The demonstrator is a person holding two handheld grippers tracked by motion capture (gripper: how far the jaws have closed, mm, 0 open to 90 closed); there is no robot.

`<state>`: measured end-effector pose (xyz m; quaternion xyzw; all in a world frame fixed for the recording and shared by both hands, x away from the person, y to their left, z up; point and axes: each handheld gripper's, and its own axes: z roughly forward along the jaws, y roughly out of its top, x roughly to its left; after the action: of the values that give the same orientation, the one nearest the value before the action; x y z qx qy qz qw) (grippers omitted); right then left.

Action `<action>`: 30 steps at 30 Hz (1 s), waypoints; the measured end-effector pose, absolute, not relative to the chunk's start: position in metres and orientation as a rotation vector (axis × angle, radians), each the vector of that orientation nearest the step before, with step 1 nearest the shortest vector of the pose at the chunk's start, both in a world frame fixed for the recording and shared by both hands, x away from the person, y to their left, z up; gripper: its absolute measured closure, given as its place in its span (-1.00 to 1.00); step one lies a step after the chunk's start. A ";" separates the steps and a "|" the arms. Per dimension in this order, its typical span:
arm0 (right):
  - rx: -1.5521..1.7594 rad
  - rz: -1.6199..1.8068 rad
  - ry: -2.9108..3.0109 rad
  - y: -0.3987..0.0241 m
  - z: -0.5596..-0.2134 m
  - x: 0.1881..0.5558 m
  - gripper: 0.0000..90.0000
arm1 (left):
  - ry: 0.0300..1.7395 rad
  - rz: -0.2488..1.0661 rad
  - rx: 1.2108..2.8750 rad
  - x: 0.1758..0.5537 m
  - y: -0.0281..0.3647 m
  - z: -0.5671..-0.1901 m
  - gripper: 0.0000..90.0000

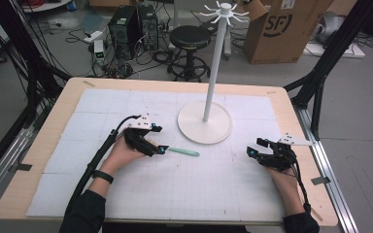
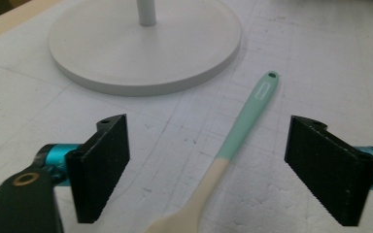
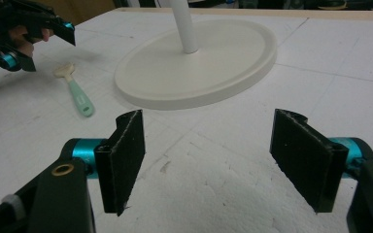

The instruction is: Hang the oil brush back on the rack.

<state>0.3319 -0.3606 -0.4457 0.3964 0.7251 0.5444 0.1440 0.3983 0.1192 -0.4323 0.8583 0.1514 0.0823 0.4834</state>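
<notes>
covering the table [image 1: 53, 126]: white foam mat [image 1: 175, 189]

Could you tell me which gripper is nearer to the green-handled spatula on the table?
Left. The left gripper is open with the spatula lying between its jaws, untouched; the right gripper sits well off to the spatula's right.

**A lab set up for recording**

The room looks like a research lab rather than a home. A wooden desk [image 1: 43, 141] topped with white gridded sheets [image 1: 102, 104] stands on a bare grey floor [image 1: 364, 97] between black metal frame legs [image 1: 328, 58]. Behind it sit computer towers [image 1: 133, 24] amid tangled cables [image 1: 80, 34], a black round stool [image 1: 189, 39] and a large cardboard box [image 1: 284, 26].
</notes>
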 end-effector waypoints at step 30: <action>1.137 1.581 2.093 -0.361 -0.446 0.332 -0.37 | 0.294 0.189 2.235 0.399 0.111 -0.448 0.68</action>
<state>0.3322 -0.3609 -0.4457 0.3937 0.7249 0.5474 0.1409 0.3987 0.1109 -0.4483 0.8940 0.1178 0.0757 0.4256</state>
